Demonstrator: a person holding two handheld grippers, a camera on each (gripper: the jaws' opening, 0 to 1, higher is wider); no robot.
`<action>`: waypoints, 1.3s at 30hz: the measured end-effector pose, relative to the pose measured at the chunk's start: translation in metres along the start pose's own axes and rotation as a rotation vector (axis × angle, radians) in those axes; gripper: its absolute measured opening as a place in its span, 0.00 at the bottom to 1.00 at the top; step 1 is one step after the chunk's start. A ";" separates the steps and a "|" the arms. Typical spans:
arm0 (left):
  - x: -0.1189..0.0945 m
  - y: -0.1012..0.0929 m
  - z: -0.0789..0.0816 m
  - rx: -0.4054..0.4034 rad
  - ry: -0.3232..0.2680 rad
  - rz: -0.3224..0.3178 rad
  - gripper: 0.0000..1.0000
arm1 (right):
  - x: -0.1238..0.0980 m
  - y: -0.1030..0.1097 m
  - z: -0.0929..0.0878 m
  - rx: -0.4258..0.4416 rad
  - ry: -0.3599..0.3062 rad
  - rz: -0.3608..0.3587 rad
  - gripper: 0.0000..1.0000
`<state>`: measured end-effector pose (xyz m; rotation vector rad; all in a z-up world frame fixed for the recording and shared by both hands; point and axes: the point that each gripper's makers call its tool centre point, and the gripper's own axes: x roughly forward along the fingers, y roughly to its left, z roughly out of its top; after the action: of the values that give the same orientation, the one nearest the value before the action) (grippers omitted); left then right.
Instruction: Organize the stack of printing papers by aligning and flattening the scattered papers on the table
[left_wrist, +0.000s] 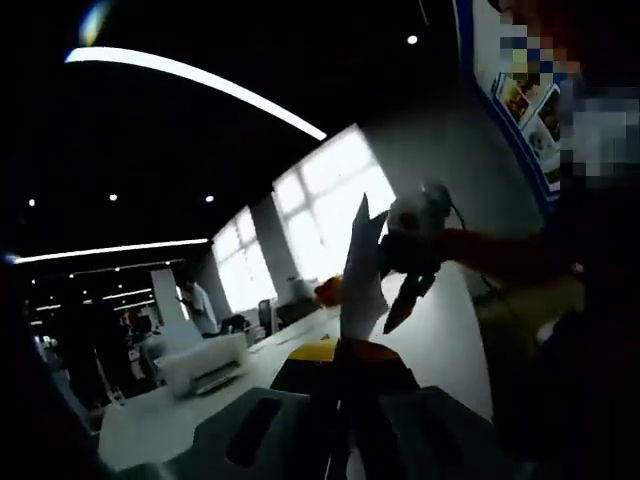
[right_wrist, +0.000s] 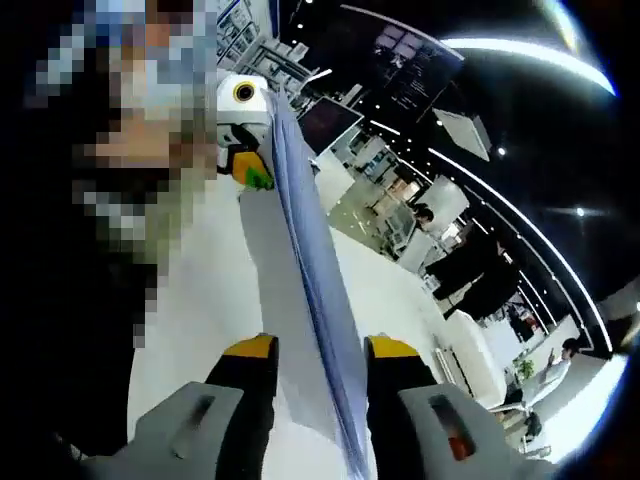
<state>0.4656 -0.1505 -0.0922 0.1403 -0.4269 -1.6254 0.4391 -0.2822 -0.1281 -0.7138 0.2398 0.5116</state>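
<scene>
Stack of printing papers (right_wrist: 305, 270) held up off the white table (right_wrist: 200, 310), edge-on between two yellow-tipped jaws in the right gripper view, running from the bottom of that view up toward the other gripper. Too tightly packed to count as sheets; one stack. Right gripper (right_wrist: 320, 355) clamped on the near end of the stack, one jaw on each face of it. Left gripper (right_wrist: 245, 150) at the far end of the same stack, white body with a green and orange tip touching the paper.

In the left gripper view, same stack of printing papers (left_wrist: 362, 270) standing upright as a pale pointed shape against bright windows (left_wrist: 320, 215), lower edge sunk between the dark jaws of the left gripper (left_wrist: 345, 385); closed on the stack. Right gripper (left_wrist: 410, 285) beyond it, round white head, red-dark jaws pointing down beside the paper.

One white printer (left_wrist: 205, 365) on the table (left_wrist: 420, 345) at left. One person in a light top (left_wrist: 200, 305) standing far back. Two dark-clothed people (right_wrist: 470, 275) in the distance of the right gripper view. Long ceiling light strips (left_wrist: 200, 80) overhead.
</scene>
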 end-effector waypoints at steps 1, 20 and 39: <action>-0.005 0.001 0.007 -0.003 -0.035 -0.001 0.05 | -0.004 -0.014 0.000 0.034 -0.059 -0.062 0.46; -0.041 0.051 -0.014 -0.216 -0.201 0.196 0.06 | -0.019 -0.038 -0.010 0.598 -0.564 -0.127 0.00; -0.028 0.038 -0.093 -0.250 -0.048 0.291 0.20 | -0.003 0.005 -0.044 0.408 -0.362 -0.237 0.18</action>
<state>0.5357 -0.1420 -0.1687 -0.1438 -0.2639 -1.3829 0.4324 -0.3099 -0.1627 -0.2389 -0.0805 0.3419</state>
